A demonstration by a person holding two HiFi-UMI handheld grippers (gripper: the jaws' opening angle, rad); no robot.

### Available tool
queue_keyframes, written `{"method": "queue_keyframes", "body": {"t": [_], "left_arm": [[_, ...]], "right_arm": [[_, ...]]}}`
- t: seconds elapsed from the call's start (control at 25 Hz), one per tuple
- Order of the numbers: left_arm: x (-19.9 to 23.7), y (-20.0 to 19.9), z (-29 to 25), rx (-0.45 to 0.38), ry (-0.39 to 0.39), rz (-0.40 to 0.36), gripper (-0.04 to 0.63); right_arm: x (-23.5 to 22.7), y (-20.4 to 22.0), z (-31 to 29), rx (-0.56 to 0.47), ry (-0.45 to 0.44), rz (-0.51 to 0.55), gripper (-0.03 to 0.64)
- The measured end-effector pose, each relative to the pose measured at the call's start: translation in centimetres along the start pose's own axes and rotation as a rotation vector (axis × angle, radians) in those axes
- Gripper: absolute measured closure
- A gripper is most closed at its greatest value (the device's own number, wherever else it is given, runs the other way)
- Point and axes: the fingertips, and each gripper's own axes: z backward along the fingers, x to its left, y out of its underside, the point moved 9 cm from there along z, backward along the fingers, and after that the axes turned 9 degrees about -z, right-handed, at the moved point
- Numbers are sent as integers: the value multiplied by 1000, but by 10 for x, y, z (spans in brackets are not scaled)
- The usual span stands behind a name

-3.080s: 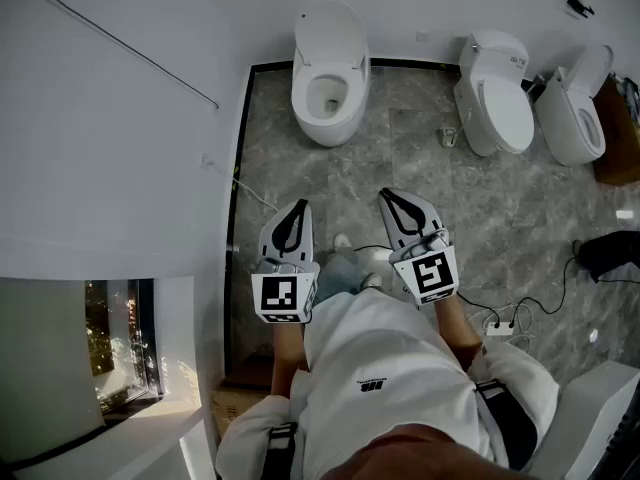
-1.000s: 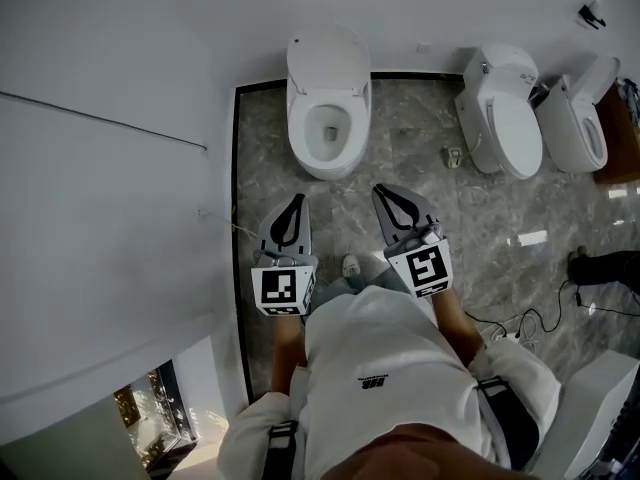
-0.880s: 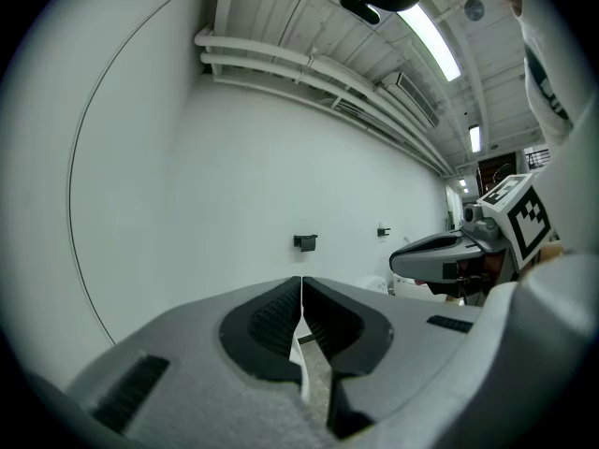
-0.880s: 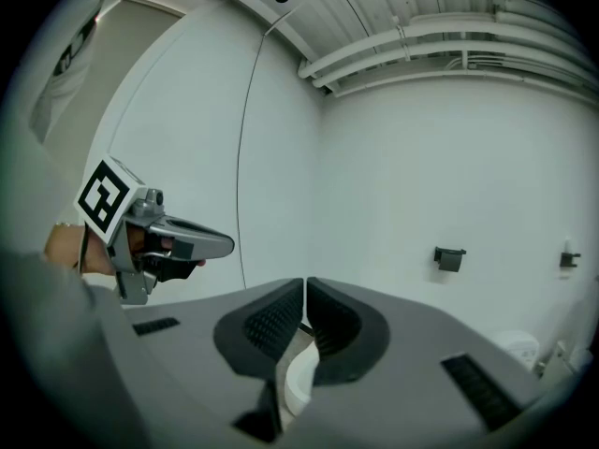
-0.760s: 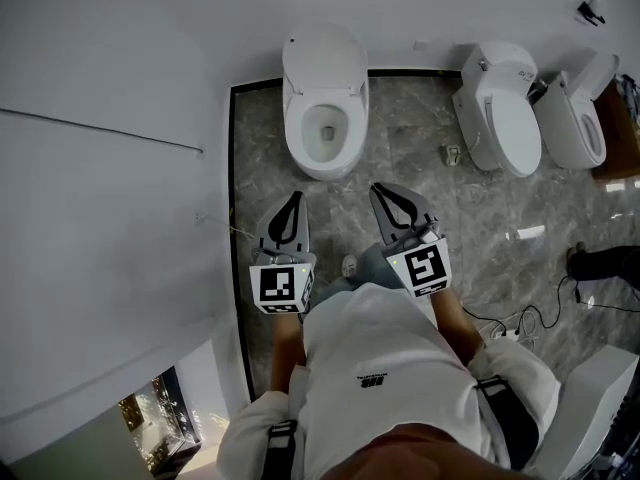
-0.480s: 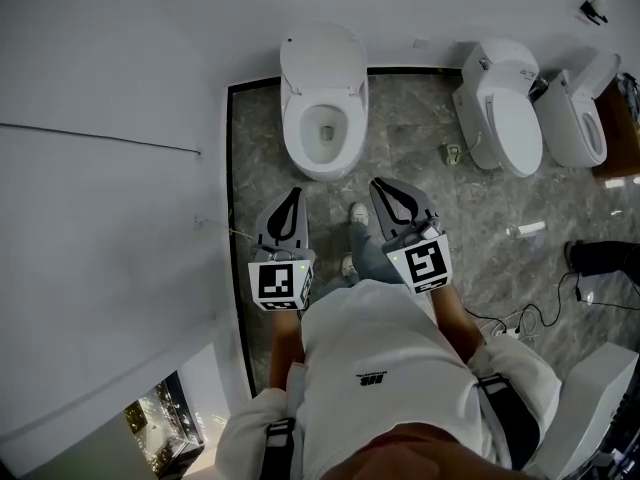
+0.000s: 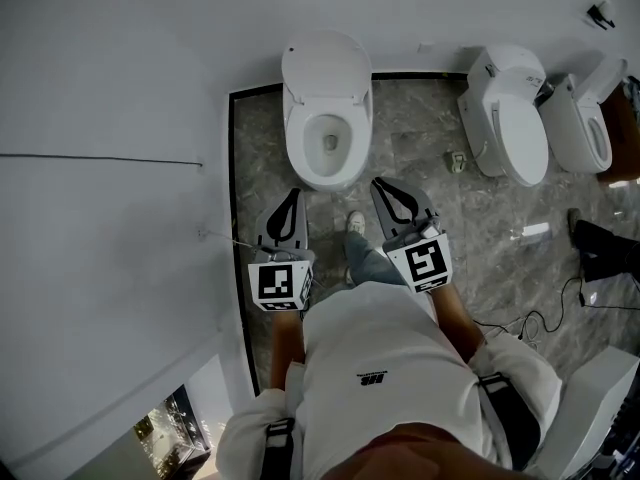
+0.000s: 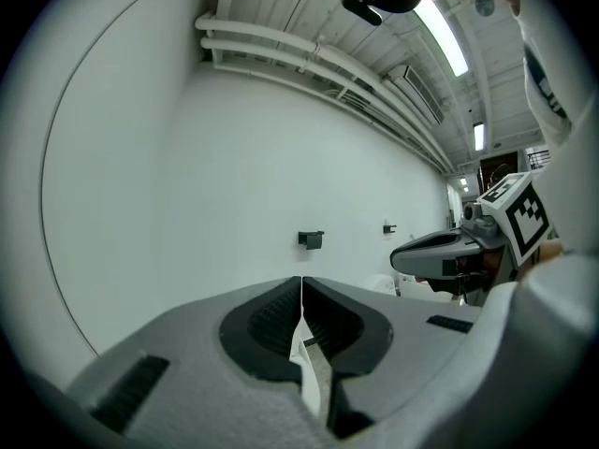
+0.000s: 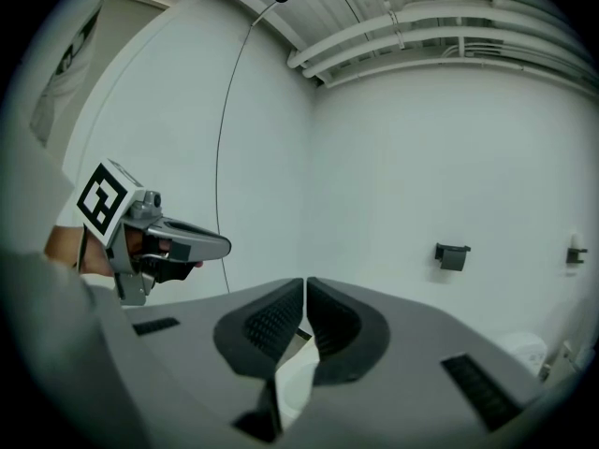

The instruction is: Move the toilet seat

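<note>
An open white toilet (image 7: 328,118) is pictured at upper centre, its seat ring (image 7: 298,153) lying on the bowl. Rigid, smooth and rear-hinged, the ring is probably best taken at the front edge. Just below, the left gripper (image 7: 294,194) and right gripper (image 7: 381,184) are closed and empty.

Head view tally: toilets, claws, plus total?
Toilets: 3 (left toilet, middle toilet, right toilet)
Claws: 2 (left claw, right claw)
Total: 5
</note>
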Motion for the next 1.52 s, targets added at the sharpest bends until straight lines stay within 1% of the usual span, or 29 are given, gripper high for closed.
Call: {"method": "queue_keyframes", "body": {"t": [0.24,0.48,0.6,0.84,1.08,1.32,1.52], "left_arm": [[25,9,-40,5,13,14,565],[49,9,-88,10,25,15,565],[60,8,-111,11,26,15,565],[64,3,-145,13,34,1,565],[64,-1,-163,21,28,-3,565],[68,7,-181,34,40,-13,565],[75,24,-204,50,57,-28,564]], "right_arm": [[-20,-2,-41,7,10,0,581],[-51,-7,-84,12,23,-15,581],[-67,-12,-103,-5,31,-26,581],[-90,-16,-125,-13,26,-46,581],[-107,-16,-132,-15,28,-80,581],[-120,-2,-150,-11,42,-114,581],[-129,9,-167,-2,66,-131,581]]}}
